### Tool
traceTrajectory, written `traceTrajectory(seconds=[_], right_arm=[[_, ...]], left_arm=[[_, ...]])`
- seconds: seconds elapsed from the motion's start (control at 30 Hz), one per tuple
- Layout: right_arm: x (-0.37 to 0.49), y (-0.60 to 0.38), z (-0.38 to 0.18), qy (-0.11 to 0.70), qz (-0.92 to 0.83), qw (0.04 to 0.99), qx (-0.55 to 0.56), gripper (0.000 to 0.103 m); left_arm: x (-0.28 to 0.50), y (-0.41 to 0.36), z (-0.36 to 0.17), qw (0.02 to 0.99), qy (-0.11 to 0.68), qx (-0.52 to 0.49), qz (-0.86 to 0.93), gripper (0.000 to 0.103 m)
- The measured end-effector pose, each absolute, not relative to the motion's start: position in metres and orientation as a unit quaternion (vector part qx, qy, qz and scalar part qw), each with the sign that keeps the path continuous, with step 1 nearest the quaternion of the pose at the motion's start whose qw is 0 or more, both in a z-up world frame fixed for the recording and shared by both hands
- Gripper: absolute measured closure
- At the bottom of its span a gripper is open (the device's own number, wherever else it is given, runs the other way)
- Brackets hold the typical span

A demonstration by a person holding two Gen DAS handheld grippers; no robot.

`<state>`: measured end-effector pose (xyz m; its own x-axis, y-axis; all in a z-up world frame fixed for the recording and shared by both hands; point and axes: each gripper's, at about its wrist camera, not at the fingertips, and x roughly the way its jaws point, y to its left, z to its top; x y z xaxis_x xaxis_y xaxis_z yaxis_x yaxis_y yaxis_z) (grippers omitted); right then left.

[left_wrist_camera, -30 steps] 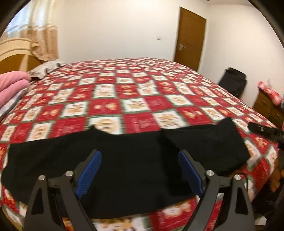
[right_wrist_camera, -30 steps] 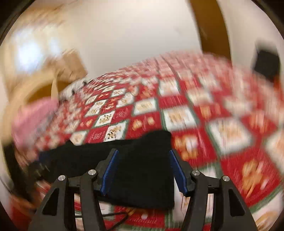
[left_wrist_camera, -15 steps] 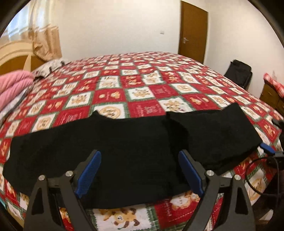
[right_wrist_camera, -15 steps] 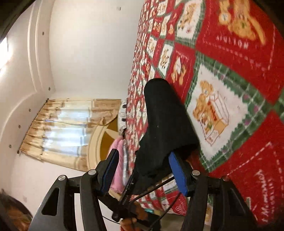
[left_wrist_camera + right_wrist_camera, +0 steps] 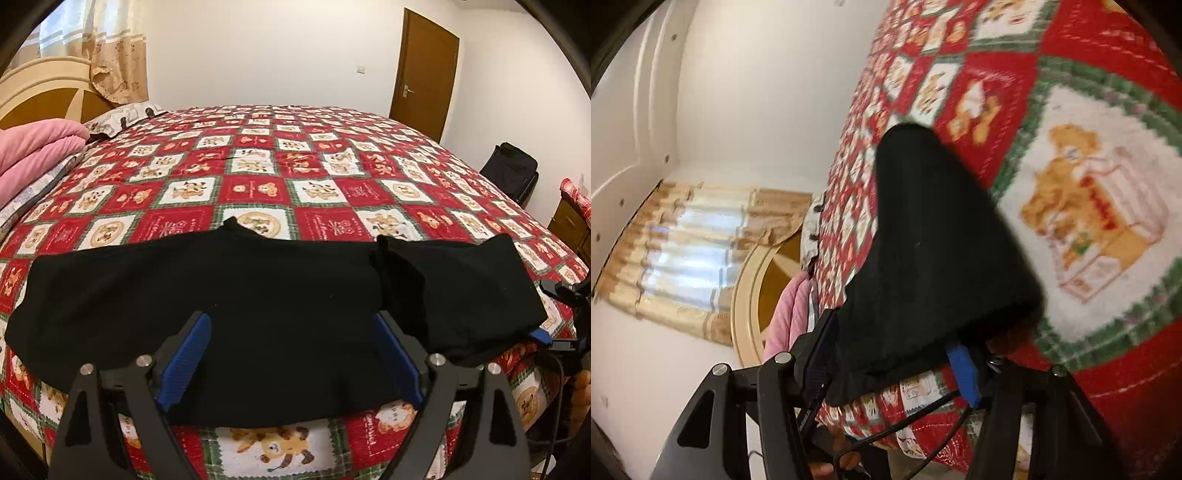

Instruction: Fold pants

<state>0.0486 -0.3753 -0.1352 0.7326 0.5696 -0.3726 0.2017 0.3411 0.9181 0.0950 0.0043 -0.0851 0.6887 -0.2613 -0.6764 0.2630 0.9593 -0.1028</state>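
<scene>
In the left wrist view the left gripper (image 5: 291,358) sits nearest, at 6 o'clock, its blue-padded fingers (image 5: 186,354) spread wide and clasping nothing, with black cloth showing between them. Just past the tips lie the black pants (image 5: 229,295), stretched from 9 o'clock to 3 o'clock along the near edge of the bed (image 5: 295,177), flat on its red patchwork quilt (teddy bears in the white squares). At the 3 o'clock end a folded-over part of the pants (image 5: 454,284) lies on top of the rest. There the right gripper (image 5: 543,310) shows at the cloth's edge, one blue pad under the hem and a black part above it.

The right wrist view is rolled on its side. The right gripper (image 5: 894,354) has its fingers on either side of the folded pants end (image 5: 934,251), which bulges up between them; the gap has narrowed around the fabric, though whether the pads truly pinch it I cannot tell.

Farther off, a pink blanket (image 5: 33,147) lies at 10 o'clock, a curtain (image 5: 110,48) at 11 o'clock, a brown door (image 5: 424,70) at 1 o'clock, and a black bag (image 5: 511,168) at 2 o'clock.
</scene>
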Motion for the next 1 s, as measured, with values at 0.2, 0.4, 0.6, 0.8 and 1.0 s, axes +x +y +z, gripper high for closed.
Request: traceTrajectory(seconds=[0.2,0.4,0.6,0.8,1.0], right_arm=[[0.021,-0.397,-0.129,0.271,0.116,0.771,0.564,0.045],[0.041,-0.383,-0.133,0.297,0.13,0.777,0.539,0.049],[0.034,-0.403,-0.124,0.307,0.044,0.828,0.468,0.097],[0.034,-0.387,-0.119,0.302,0.014,0.862,0.408,0.097],[0.016,-0.39,-0.11,0.375,0.037,0.82,0.431,0.088]], left_arm=[[0.097,0.007,-0.088,0.917,0.373,-0.007,-0.14,0.012],[0.094,0.001,-0.088,0.916,0.373,0.005,-0.145,0.012],[0.094,0.005,-0.087,0.919,0.368,0.002,-0.14,0.012],[0.092,-0.002,-0.092,0.915,0.375,0.01,-0.146,0.012],[0.086,-0.014,-0.084,0.921,0.351,0.035,-0.163,0.012]])
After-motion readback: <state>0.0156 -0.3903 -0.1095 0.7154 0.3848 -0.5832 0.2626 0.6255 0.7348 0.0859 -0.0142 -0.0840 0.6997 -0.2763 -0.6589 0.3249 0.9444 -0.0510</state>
